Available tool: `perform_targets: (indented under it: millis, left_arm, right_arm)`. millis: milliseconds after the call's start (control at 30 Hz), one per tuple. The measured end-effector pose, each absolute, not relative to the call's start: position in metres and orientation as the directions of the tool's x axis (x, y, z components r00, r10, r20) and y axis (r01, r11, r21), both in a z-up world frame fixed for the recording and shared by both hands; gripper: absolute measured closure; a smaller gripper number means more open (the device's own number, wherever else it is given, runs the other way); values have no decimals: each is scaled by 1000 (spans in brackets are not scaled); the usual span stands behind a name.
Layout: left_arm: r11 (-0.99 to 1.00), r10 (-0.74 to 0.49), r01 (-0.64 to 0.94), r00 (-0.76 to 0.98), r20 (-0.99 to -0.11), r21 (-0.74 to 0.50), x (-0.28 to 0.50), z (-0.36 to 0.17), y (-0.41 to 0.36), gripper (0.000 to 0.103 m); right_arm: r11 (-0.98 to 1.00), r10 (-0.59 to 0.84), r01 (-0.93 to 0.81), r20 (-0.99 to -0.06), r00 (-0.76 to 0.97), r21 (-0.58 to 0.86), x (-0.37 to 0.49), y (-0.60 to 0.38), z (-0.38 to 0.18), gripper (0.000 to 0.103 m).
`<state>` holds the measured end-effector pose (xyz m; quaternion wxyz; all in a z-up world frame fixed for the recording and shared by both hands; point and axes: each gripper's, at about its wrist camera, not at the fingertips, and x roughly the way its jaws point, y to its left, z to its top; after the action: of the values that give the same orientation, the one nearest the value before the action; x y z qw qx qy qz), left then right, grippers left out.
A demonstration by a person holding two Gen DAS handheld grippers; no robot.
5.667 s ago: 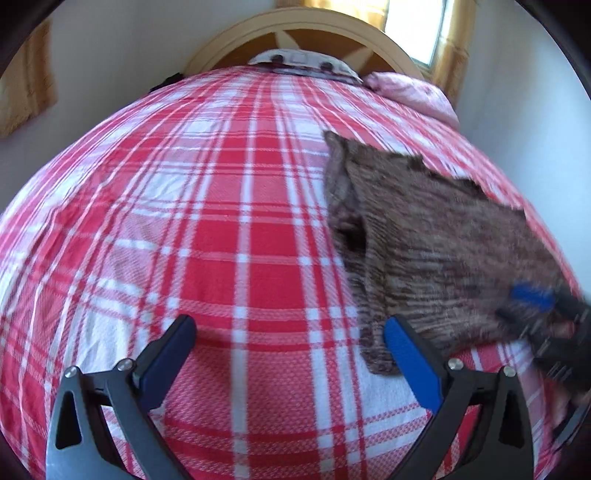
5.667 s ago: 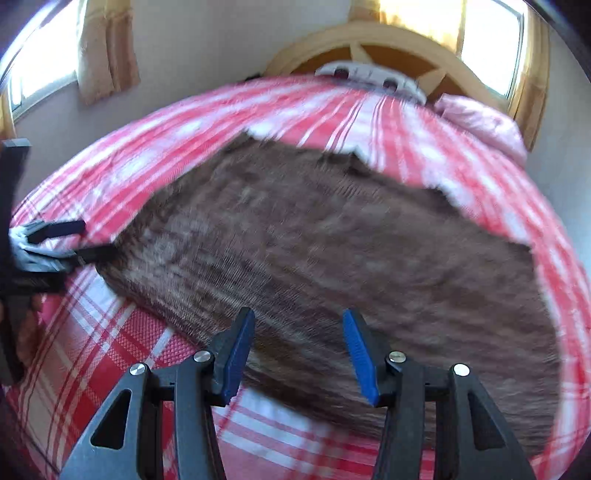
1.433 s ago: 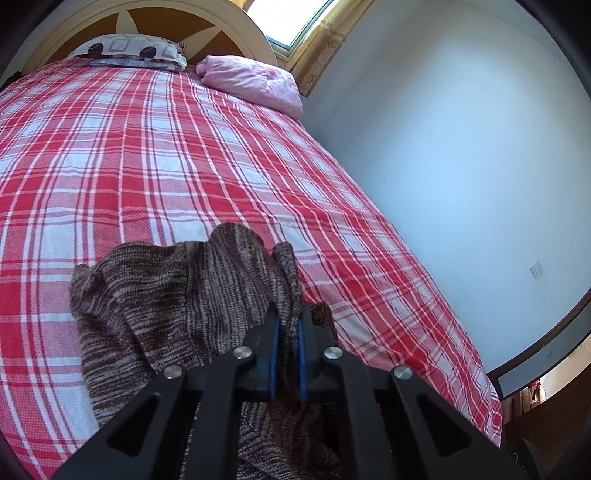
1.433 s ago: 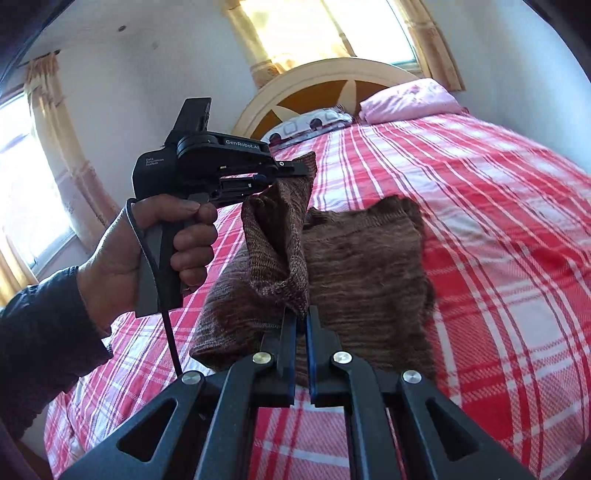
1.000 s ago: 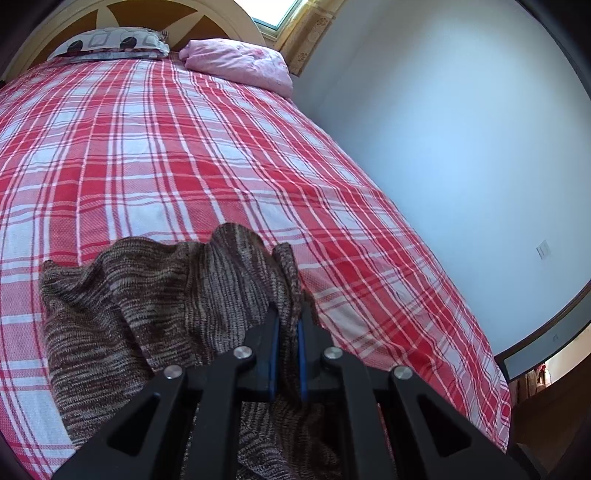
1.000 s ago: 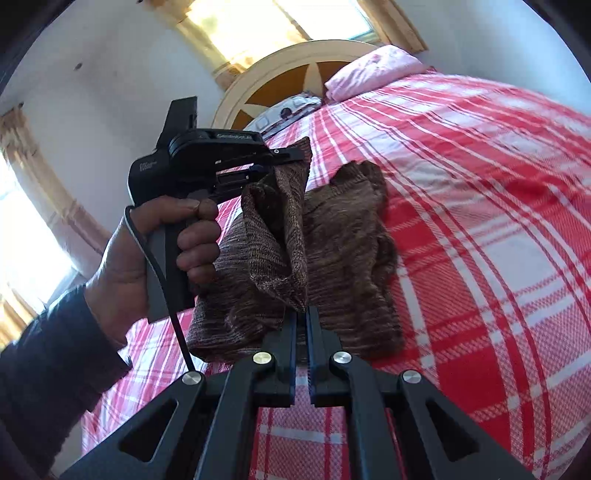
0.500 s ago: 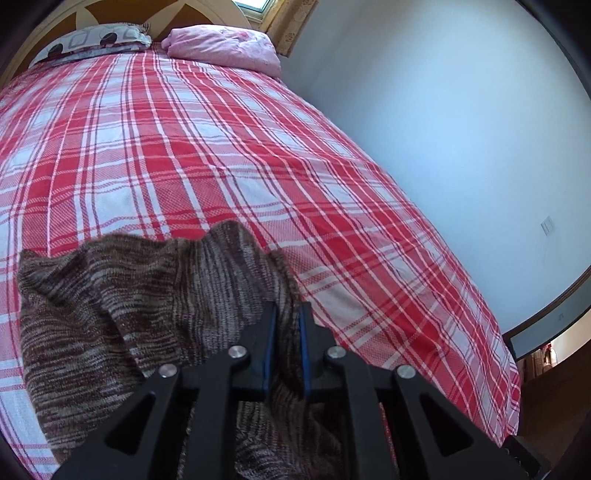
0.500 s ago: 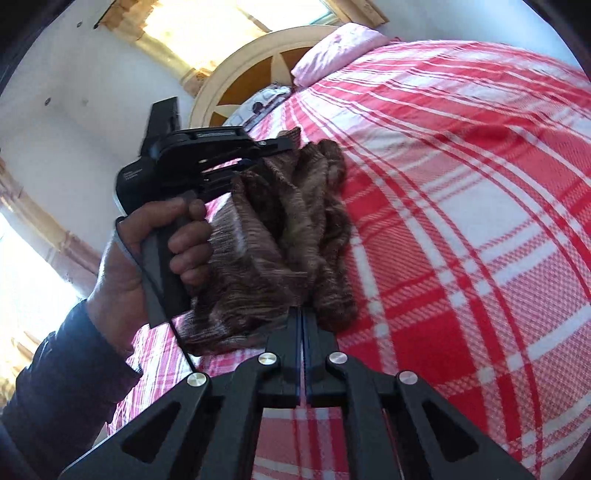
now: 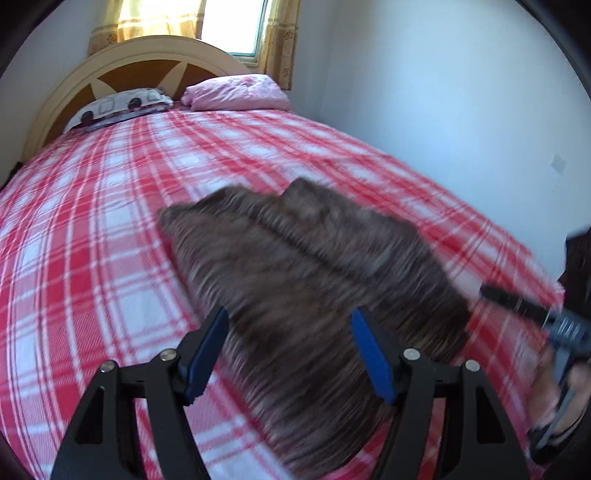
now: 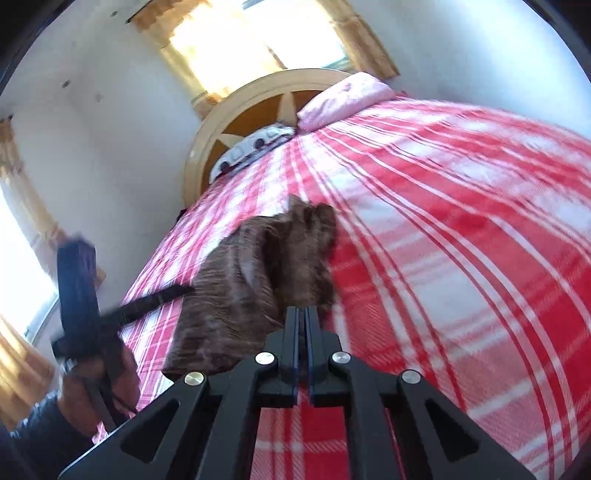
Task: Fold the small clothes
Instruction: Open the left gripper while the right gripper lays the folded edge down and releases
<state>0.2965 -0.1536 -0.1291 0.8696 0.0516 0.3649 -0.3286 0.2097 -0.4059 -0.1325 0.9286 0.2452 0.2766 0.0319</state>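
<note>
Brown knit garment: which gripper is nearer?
Right gripper, probably: shut jaws at the garment's edge. Left gripper hovers above it, jaws just opened, gripping nothing.

The garment (image 9: 306, 280) lies flat on the bed (image 9: 92, 229), toward its near end and nearer the wall-side edge. At the far end stands the headboard (image 9: 122, 70), two pillows against it: one (image 9: 118, 109) at the middle, the other (image 9: 236, 92) to its right, by the wall. A window (image 9: 232, 26) sits behind the headboard. The left gripper (image 9: 290, 347) hangs over the garment's near part, pads either side and clear of the cloth. The right gripper (image 10: 302, 328) sits at the garment's near right corner, right of the left one.
</note>
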Motion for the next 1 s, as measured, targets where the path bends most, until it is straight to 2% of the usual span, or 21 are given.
perform_targets:
  millis: [33, 67, 100, 167, 233, 267, 300, 333, 400, 433, 533, 633, 700, 833, 867, 900, 967, 1000]
  left_arm:
    - [779, -534, 606, 507, -677, -160, 297, -134, -152, 31]
    - [777, -540, 602, 490, -684, -183, 298, -139, -150, 31]
    - [777, -550, 594, 477, -686, -210, 299, -144, -147, 31]
    - [779, -552, 584, 468, -690, -228, 300, -150, -146, 31]
    - [779, -556, 577, 454, -696, -246, 304, -157, -145, 31]
    - [771, -567, 579, 435, -699, -265, 306, -158, -145, 31]
    - [763, -576, 583, 417, -703, -279, 307, -160, -144, 29]
    - [754, -584, 589, 398, -707, -291, 307, -162, -143, 25]
    - [749, -590, 588, 382, -712, -306, 307, -166, -141, 24]
    - [748, -595, 585, 383, -707, -312, 305, -166, -139, 24]
    - [734, -607, 598, 367, -704, -321, 302, -168, -137, 24]
    - [712, -622, 625, 348, -702, -321, 297, -168, -137, 16]
    - [705, -623, 637, 344, -703, -312, 295, -168, -138, 15]
    - [709, -611, 641, 353, -709, -292, 294, -168, -142, 15]
    - [708, -614, 641, 353, -706, -296, 294, -168, -142, 15]
    - [706, -619, 640, 350, -703, -304, 294, -168, -142, 15]
    - [700, -632, 638, 343, -695, -322, 296, -168, -138, 15]
    - [695, -642, 636, 339, -688, -335, 296, -168, -136, 15]
  right_arm:
    - [883, 217, 49, -497, 840, 467, 217, -401, -128, 86]
    - [881, 241, 28, -499, 833, 473, 222, -398, -126, 49]
    - [871, 265, 16, -494, 828, 492, 226, -395, -125, 22]
    - [864, 294, -15, -480, 826, 503, 229, -388, -122, 22]
    - [912, 253, -7, -549, 797, 411, 237, -374, -124, 25]
    - [923, 244, -11, -563, 790, 384, 238, -371, -126, 35]
    - [932, 238, -12, -587, 774, 362, 243, -369, -129, 51]
    - [936, 227, 0, -606, 762, 351, 246, -370, -132, 60]
    - [935, 228, 20, -641, 733, 355, 249, -375, -140, 98]
    - [928, 241, 27, -653, 718, 372, 249, -380, -143, 98]
    - [928, 231, 48, -672, 703, 369, 238, -387, -144, 100]
    - [940, 179, 98, -715, 675, 327, 229, -394, -152, 100]
    - [940, 165, 117, -730, 663, 319, 231, -400, -161, 100]
    - [937, 176, 106, -713, 679, 332, 234, -407, -155, 98]
    - [940, 166, 106, -706, 689, 324, 235, -408, -150, 89]
    - [942, 161, 101, -697, 699, 320, 236, -410, -144, 69]
    - [929, 181, 90, -654, 734, 358, 239, -417, -130, 38]
    - [923, 188, 86, -636, 748, 374, 243, -419, -123, 37]
